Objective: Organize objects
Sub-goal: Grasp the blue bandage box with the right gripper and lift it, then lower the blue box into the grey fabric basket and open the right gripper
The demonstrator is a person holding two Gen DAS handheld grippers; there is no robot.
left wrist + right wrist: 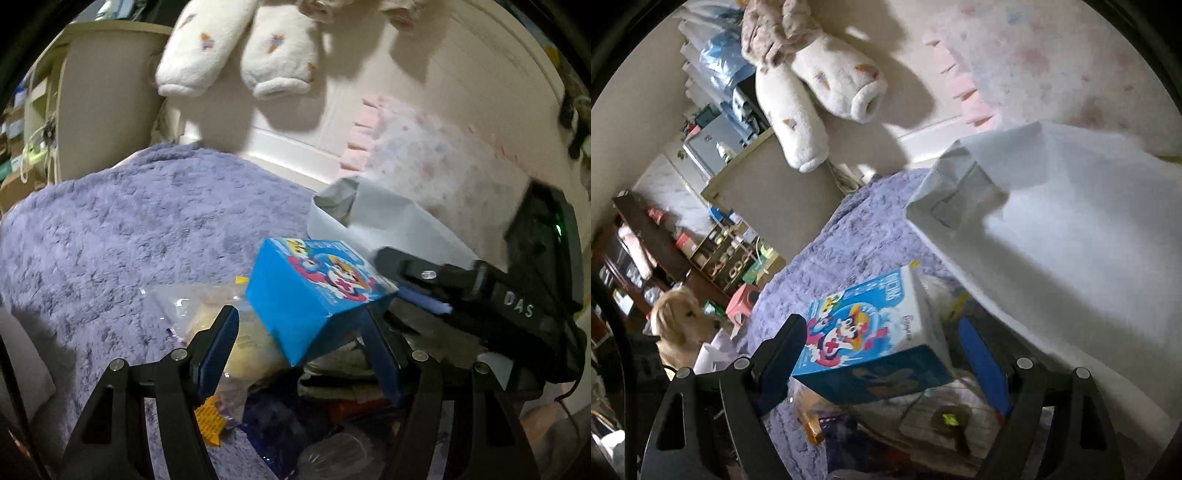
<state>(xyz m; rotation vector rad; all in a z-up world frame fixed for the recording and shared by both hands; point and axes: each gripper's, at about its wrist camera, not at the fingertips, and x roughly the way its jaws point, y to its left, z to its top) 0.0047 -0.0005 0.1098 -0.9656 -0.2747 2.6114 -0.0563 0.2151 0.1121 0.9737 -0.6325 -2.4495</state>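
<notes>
A blue cartoon-printed box (pixel 314 291) is held tilted above a pile of packets on a purple fleece blanket (pixel 129 229). My right gripper (pixel 886 350) has its blue pads on either side of the box (pixel 875 343) and grips it. In the left wrist view the right gripper (pixel 461 291) comes in from the right with the box in it. My left gripper (pixel 303 325) is open, its fingers spread below and around the box without holding it. A clear plastic packet with yellow contents (pixel 236 343) lies under the left finger.
A grey fabric storage bin (pixel 1052 229) stands open to the right of the box. White plush legs (pixel 236 55) hang over a pale headboard. More packets and a dark blue wrapper (pixel 295 417) lie in the pile. A dog (pixel 677 325) and cluttered shelves are far left.
</notes>
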